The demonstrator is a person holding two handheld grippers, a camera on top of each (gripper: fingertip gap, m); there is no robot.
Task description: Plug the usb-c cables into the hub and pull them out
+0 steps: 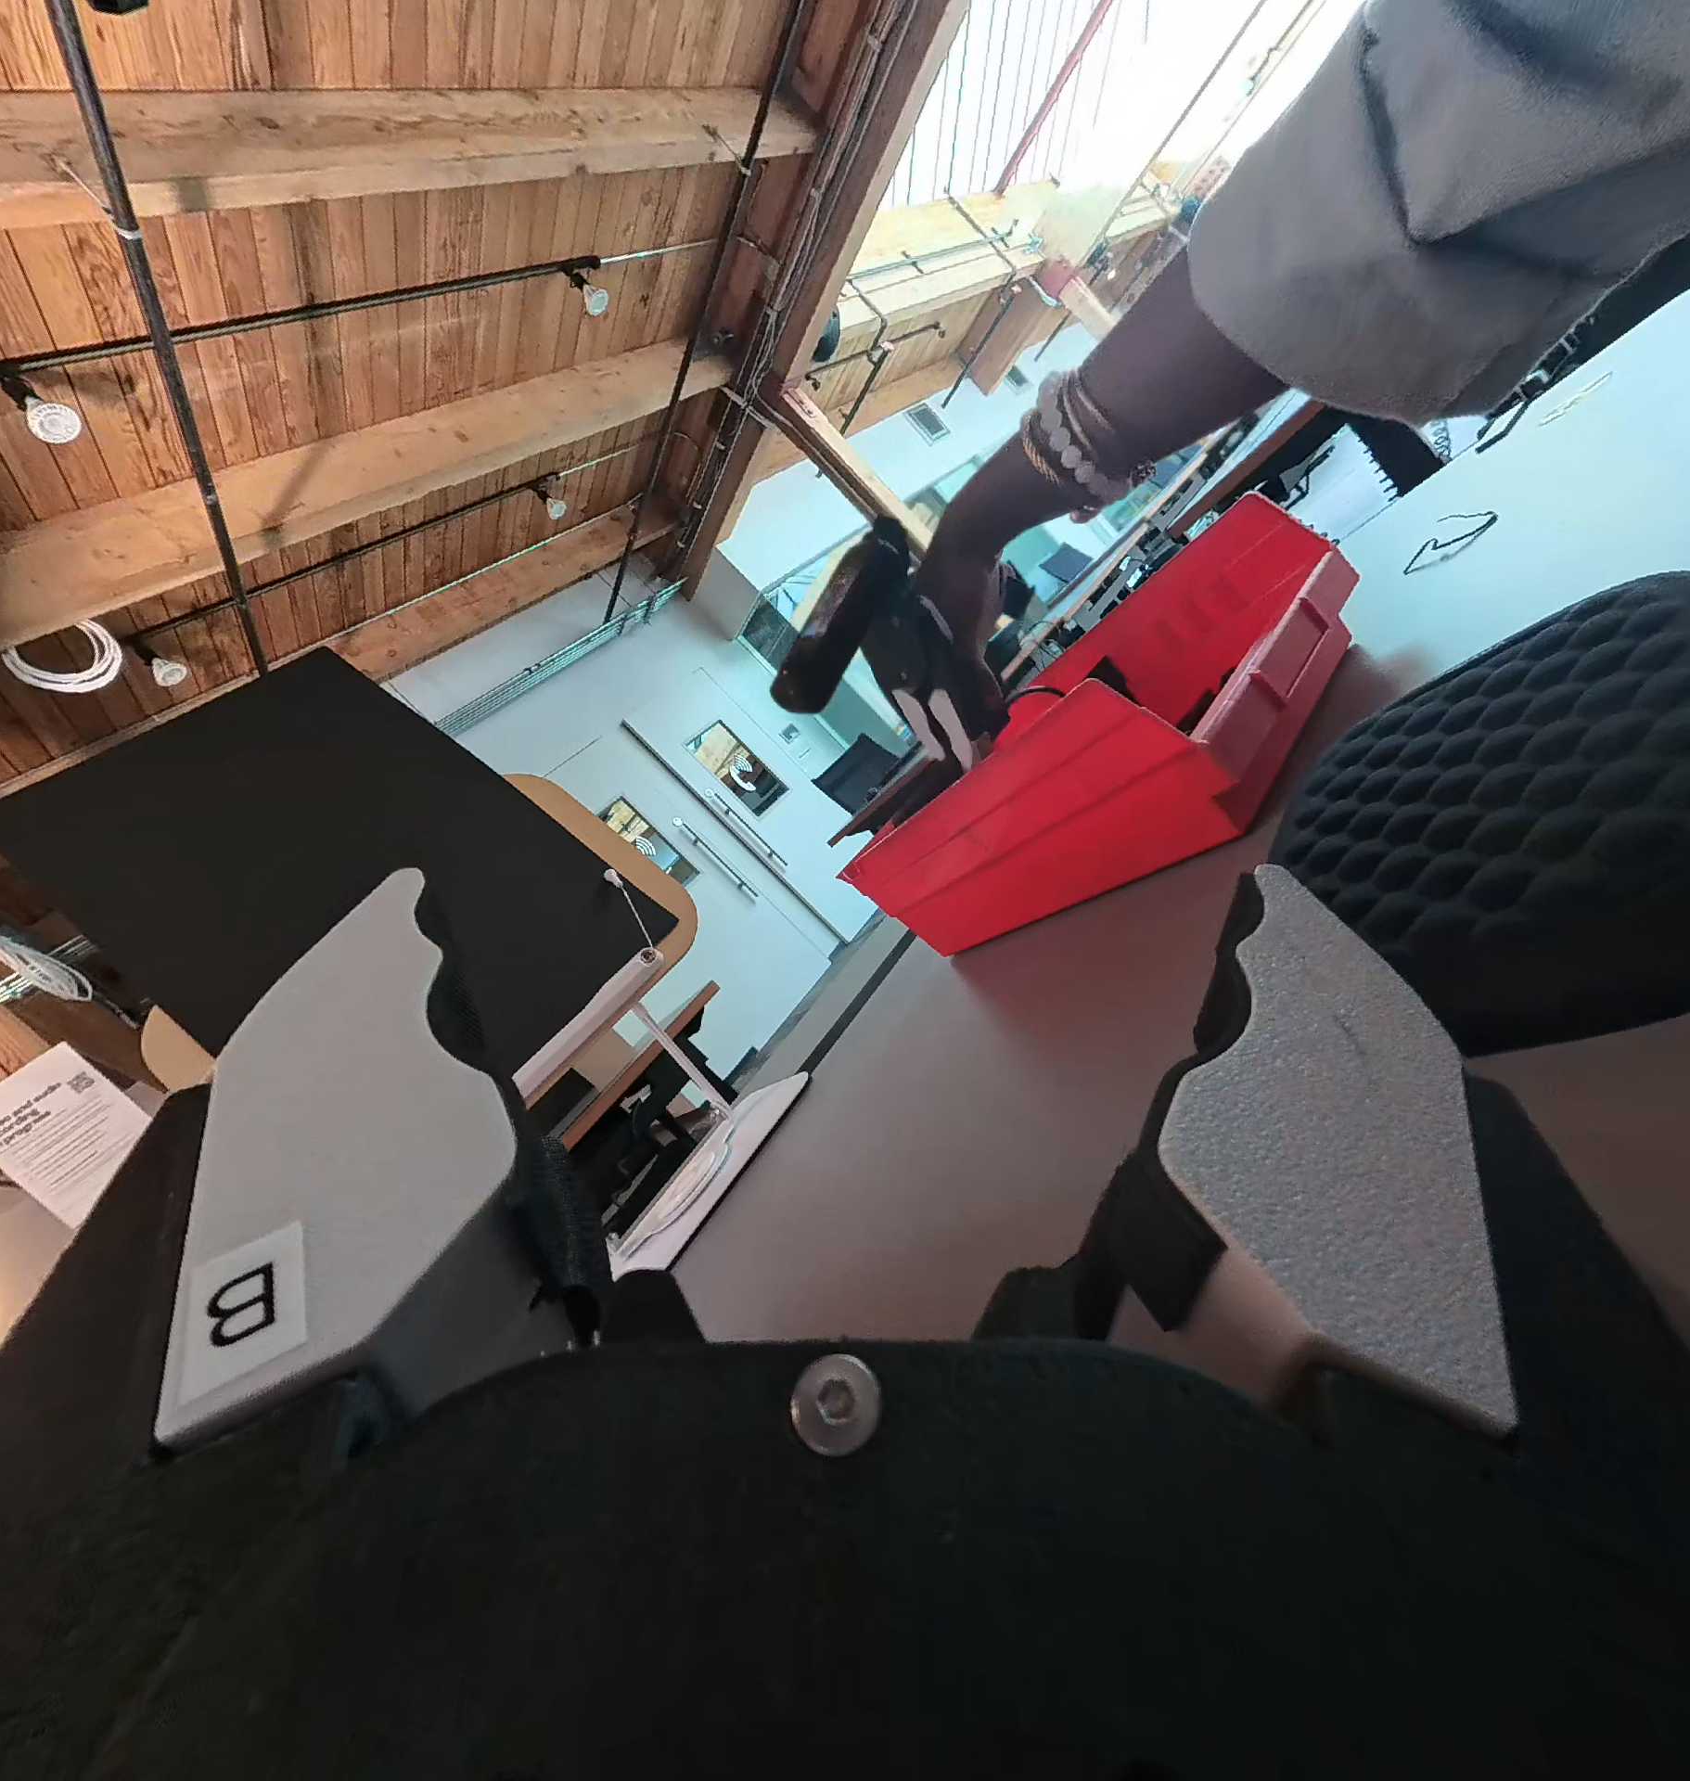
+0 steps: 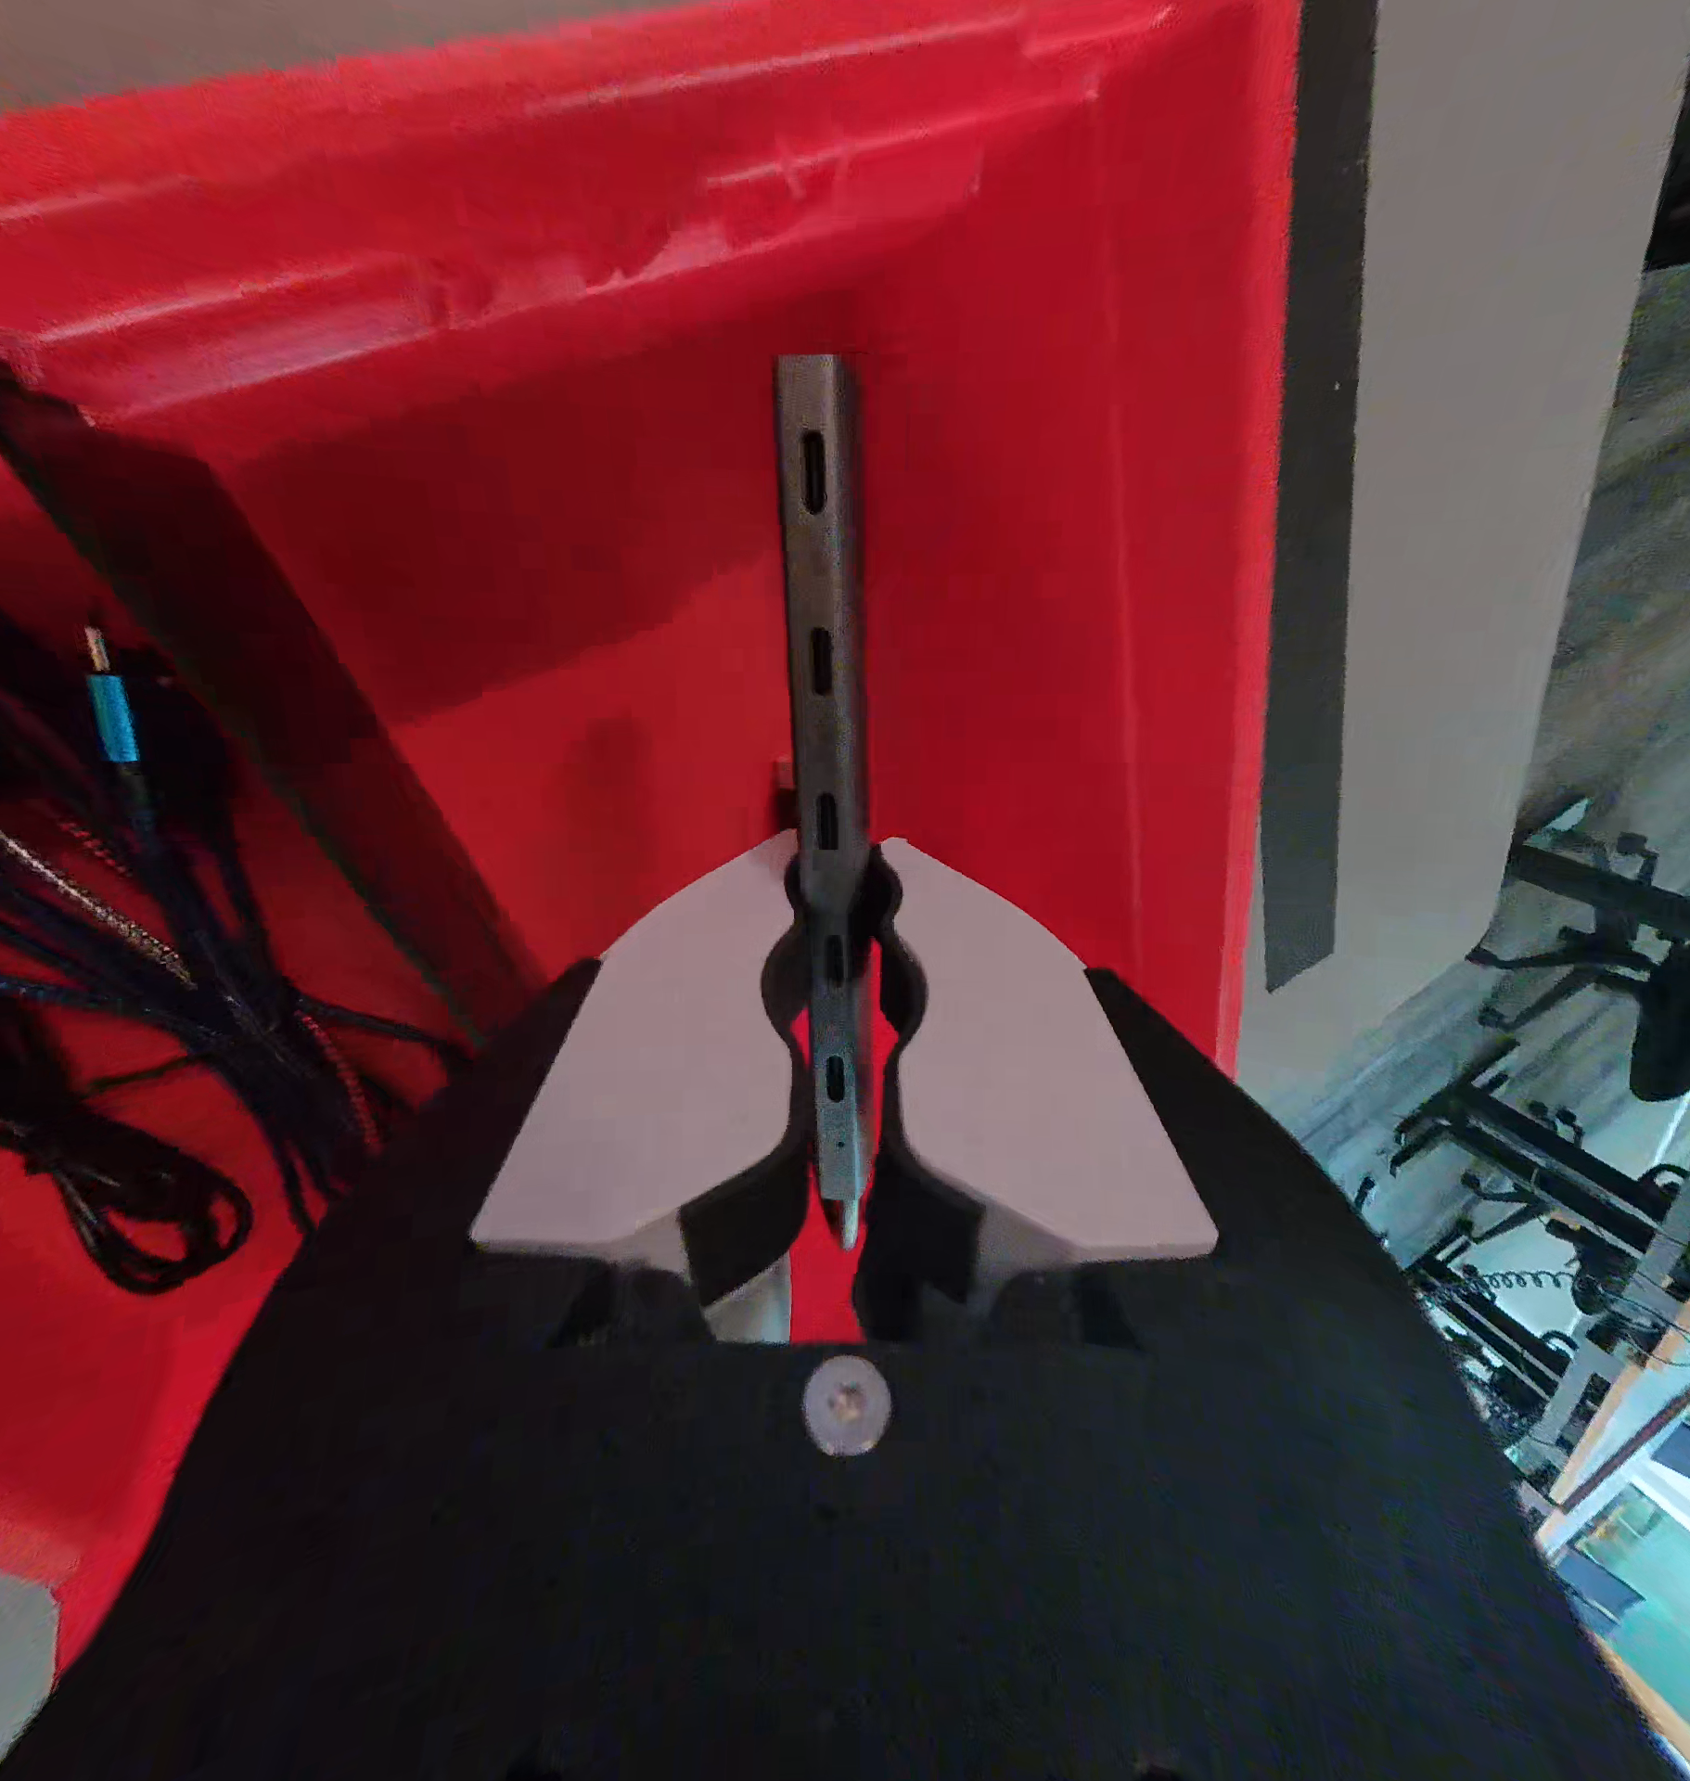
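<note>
In the right wrist view my right gripper (image 2: pixel 836 853) is shut on a slim grey USB-C hub (image 2: pixel 819 598), held edge-on with its row of ports facing me, inside a red bin (image 2: pixel 1063 482). A tangle of dark braided USB-C cables (image 2: pixel 128 925), one with a blue plug (image 2: pixel 112 713), lies in the bin's left compartment behind a black divider (image 2: pixel 244 675). In the left wrist view my left gripper (image 1: pixel 836 891) is open and empty above the grey table, tilted sideways. The right gripper (image 1: pixel 937 713) shows there too, reaching into the red bin (image 1: pixel 1092 781).
A person's hand and grey sleeve (image 1: pixel 1458 193) hold the right gripper. A black mesh chair back (image 1: pixel 1535 800) stands at the right of the left wrist view. The table edge (image 2: pixel 1304 578) runs just right of the bin, with chairs and desks beyond it. The tips of one gripper are about 45 cm away from the tips of the other.
</note>
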